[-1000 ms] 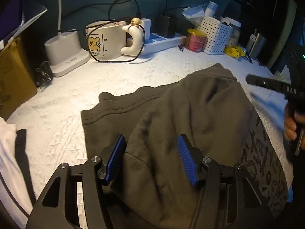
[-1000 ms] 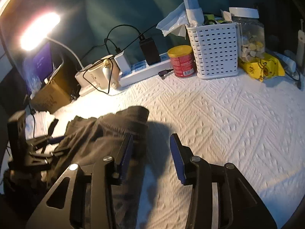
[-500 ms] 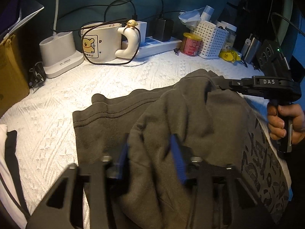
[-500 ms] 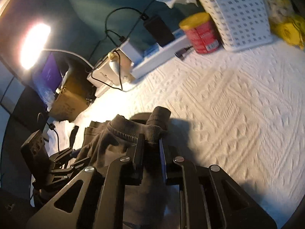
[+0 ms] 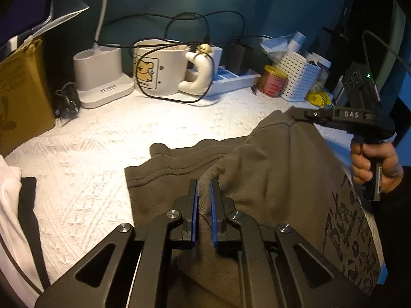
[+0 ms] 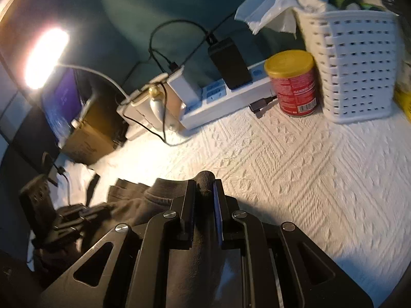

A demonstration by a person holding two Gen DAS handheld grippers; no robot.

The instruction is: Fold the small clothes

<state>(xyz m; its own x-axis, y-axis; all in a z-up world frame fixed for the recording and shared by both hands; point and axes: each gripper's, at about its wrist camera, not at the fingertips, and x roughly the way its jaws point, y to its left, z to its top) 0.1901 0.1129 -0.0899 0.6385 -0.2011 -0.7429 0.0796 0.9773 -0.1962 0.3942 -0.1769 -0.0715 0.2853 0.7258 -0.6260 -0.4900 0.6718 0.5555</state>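
The dark grey garment (image 5: 269, 179) lies on the white textured cloth (image 5: 97, 159) covering my desk, bunched up through the middle, with a black printed pattern showing at about 4 o'clock in the left wrist view. My left claw (image 5: 204, 200) is pinched narrow on a fold of the fabric, the blue pads pressing it from both sides. My right claw (image 6: 205, 195) is likewise clamped on a ribbed hem or cuff that pokes out past the fingertips; in the left view I see that same claw (image 5: 305, 115) at 2 o'clock gripping the garment's raised far edge, with the right hand (image 5: 375, 161) wrapped around its handle. Between the two grips the cloth rises off the desk in a ridge. At 12 o'clock in the left view stands a cream mug (image 5: 159, 69) with a bear print, a black cable looped about it. Toward 1 o'clock sit a red can (image 5: 272, 80) with a yellow lid and a white perforated basket (image 5: 298, 79), just beside each other. A lit lamp (image 6: 46, 56) glows at 10 o'clock in the right view.
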